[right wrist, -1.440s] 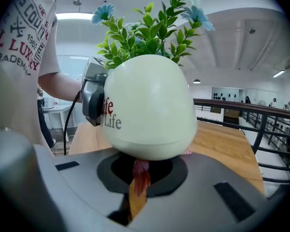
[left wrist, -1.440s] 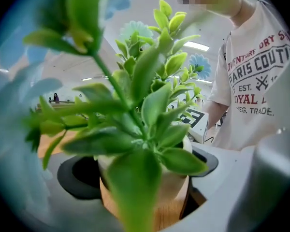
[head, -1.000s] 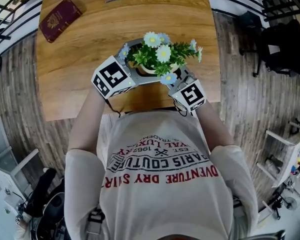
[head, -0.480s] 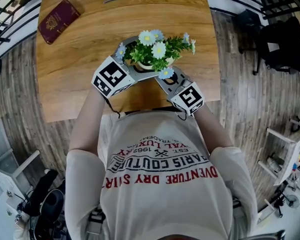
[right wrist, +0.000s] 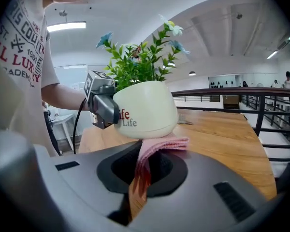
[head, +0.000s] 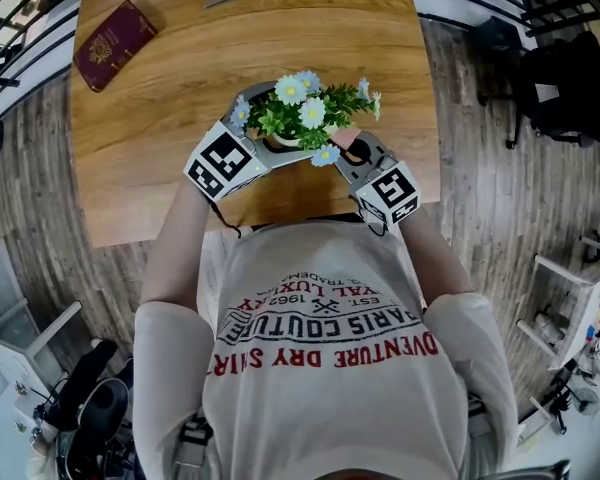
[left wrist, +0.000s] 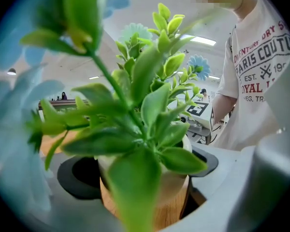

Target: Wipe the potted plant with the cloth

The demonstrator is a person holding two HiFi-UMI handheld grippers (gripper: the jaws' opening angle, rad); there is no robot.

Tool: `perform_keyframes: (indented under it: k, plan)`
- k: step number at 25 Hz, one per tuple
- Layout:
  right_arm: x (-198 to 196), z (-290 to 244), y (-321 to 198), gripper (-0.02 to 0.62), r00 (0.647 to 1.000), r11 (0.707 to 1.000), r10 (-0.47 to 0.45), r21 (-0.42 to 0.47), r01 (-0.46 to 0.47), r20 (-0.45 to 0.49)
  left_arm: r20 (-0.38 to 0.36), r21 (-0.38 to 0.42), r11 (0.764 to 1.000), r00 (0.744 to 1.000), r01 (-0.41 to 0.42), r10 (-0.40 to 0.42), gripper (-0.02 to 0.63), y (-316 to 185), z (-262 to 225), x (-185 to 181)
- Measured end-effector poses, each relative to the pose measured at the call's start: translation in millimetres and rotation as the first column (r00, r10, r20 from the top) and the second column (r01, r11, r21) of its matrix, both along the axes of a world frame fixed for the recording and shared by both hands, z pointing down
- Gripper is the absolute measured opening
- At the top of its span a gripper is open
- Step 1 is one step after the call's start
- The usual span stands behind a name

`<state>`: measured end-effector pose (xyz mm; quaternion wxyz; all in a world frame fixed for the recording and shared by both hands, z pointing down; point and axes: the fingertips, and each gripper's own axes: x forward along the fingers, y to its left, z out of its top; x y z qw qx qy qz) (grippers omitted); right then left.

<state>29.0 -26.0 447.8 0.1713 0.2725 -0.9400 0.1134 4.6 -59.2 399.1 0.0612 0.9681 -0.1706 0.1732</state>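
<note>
The left tongs [head: 262, 146] clamp the cream pot [right wrist: 145, 108], which holds a leafy plant [head: 298, 114] with pale flowers, over the surface's [head: 170, 98] near edge. The right tongs [right wrist: 144, 178] pinch a pink cloth [right wrist: 160, 145] that touches the pot's base.

A warm brown wooden table [head: 160, 138] stands on a grey wood-plank floor [head: 40, 218] — black metal railings [right wrist: 217, 92] run alongside it. A black chair [head: 565, 88] sits off to the right. Overhead, a white ceiling [right wrist: 222, 28] carries long strip lights [right wrist: 66, 26] — bright and even.
</note>
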Motion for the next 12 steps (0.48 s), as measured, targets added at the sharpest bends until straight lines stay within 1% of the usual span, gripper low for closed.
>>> perform_keyframes:
  k: [7, 12]
  plan:
    - [18.4, 6.1, -15.7, 0.037, 0.999, 0.999, 0.042, -0.014, -0.042, -0.019, 0.008, -0.003, 1.0, 1.0, -0.002, 0.003, 0.508, 0.1, 6.8, 0.6]
    - [30.0, 19.9, -30.2, 0.037, 0.994, 0.996, 0.086, -0.021, -0.087, -0.072, 0.055, 0.025, 1.0, 0.999, -0.001, 0.0, 0.508, -2.4, 21.4, -2.4]
